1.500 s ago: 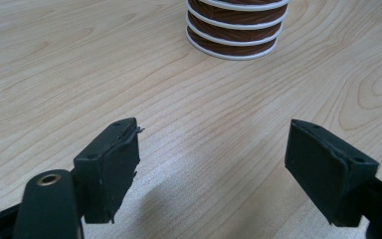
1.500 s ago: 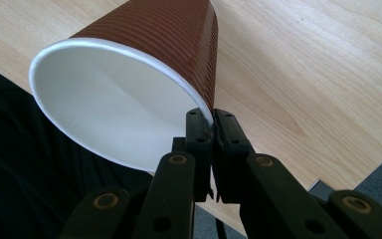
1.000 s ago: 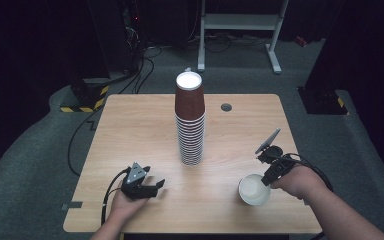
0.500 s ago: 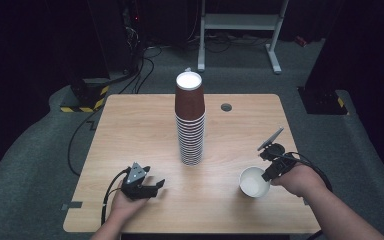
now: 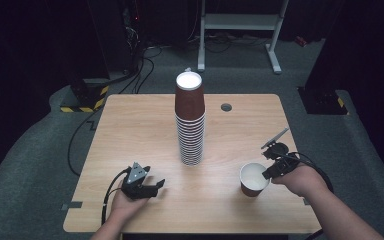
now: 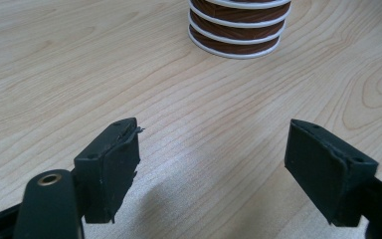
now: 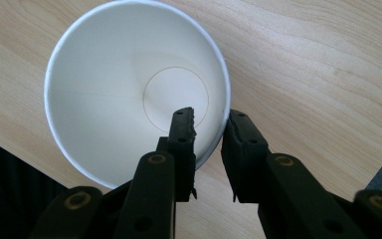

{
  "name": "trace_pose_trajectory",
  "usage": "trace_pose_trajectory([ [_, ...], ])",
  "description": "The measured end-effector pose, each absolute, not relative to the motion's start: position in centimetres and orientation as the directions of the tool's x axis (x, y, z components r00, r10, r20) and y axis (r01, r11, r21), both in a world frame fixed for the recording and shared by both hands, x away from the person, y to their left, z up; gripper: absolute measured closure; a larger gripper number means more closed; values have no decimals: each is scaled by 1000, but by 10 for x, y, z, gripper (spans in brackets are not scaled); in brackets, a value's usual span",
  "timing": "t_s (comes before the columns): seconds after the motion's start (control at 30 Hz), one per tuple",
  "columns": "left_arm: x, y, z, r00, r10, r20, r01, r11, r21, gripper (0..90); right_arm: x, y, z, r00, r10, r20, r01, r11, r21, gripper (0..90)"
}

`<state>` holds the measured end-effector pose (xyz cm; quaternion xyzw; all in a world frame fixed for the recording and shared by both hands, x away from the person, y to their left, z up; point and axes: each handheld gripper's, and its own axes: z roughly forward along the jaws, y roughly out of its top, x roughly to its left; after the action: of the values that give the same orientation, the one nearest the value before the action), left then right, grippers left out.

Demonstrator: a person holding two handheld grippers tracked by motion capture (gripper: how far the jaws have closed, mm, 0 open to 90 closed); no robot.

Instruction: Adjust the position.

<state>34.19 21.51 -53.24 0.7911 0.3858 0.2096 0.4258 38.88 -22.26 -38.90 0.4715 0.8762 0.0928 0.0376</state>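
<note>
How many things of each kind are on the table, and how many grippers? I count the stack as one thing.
Stack of brown paper cups: 1
Single paper cup, pinched at its rim by the right gripper: 1
Grippers, counting the open left gripper: 2
Total: 4

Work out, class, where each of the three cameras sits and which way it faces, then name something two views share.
High view: above the person's side, looking forward and down at the table; forearms and hands show.
Left gripper view: on the left gripper, facing the cup stack; open jaws show.
Right gripper view: on the right gripper, looking into the single cup; jaws pinch its wall.
Shared: the stack.
</note>
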Motion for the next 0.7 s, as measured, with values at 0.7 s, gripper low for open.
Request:
trace_pose_trajectory([
  [0.7, 339, 213, -532, 604, 796, 29, 426, -354, 833, 221, 379, -239, -387, -518, 853, 59, 801, 461, 381, 426],
])
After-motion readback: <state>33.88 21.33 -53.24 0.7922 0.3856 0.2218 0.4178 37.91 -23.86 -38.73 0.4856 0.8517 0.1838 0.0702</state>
